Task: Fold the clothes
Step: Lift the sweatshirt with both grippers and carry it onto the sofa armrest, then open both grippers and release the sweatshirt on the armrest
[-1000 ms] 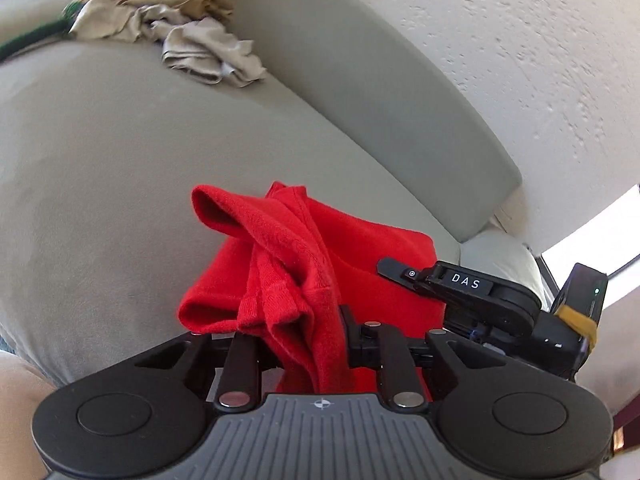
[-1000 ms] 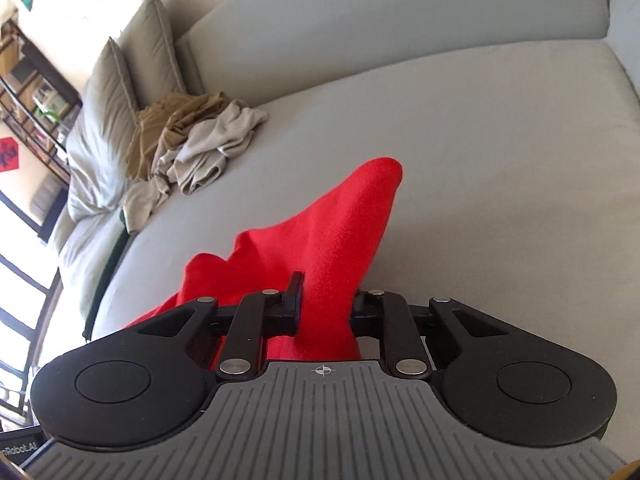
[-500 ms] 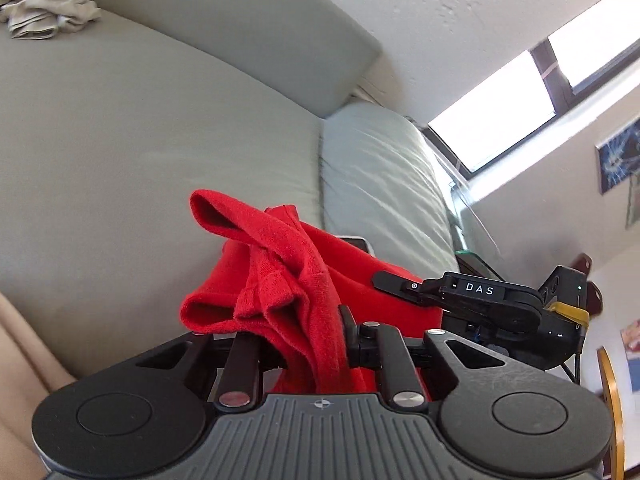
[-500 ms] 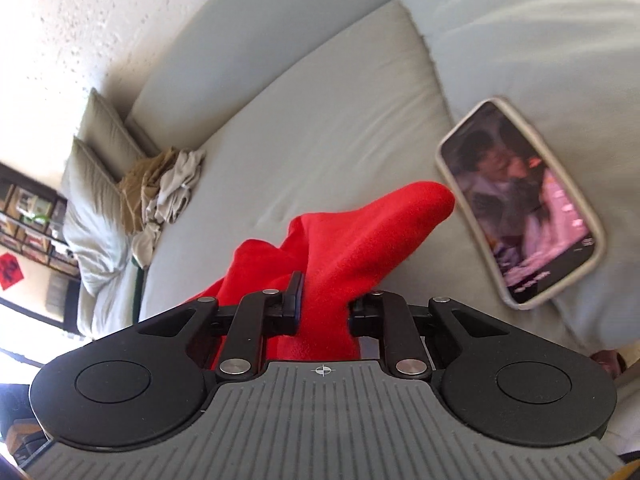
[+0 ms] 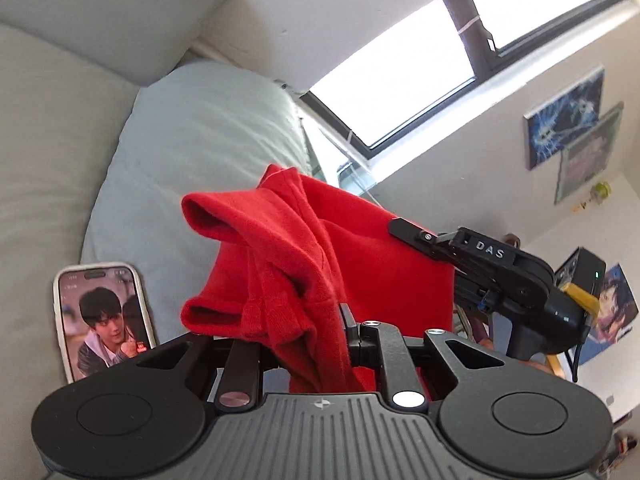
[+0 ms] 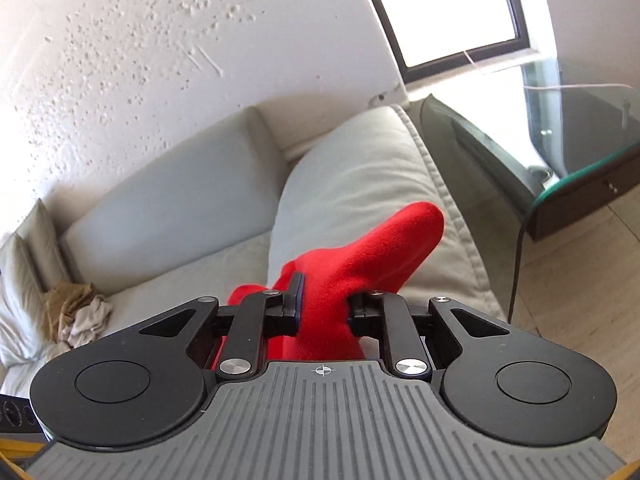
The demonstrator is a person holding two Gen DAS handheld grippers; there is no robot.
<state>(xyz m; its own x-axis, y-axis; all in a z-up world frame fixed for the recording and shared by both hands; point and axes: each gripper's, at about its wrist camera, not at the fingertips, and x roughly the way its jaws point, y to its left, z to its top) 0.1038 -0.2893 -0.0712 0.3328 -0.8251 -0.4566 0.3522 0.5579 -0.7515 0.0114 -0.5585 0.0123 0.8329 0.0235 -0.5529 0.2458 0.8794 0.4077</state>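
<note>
We hold the red garment [image 5: 288, 264] off the grey sofa [image 5: 48, 152], between both tools. Left gripper [image 5: 316, 328]: jaws clamped on bunched folds; the left finger is buried under cloth, so we see only the right one. Right gripper [image 6: 324, 308]: jaws pinched on a fold whose tip points toward the sofa arm [image 6: 360, 176]. The garment's lower part is cut off behind both bodies. A phone [image 5: 102, 320] leans at the cushion, its base hidden. A pile of beige clothes [image 6: 76, 312] lies far along the seat. A glass table [image 6: 580, 152] stands beside the sofa.
</note>
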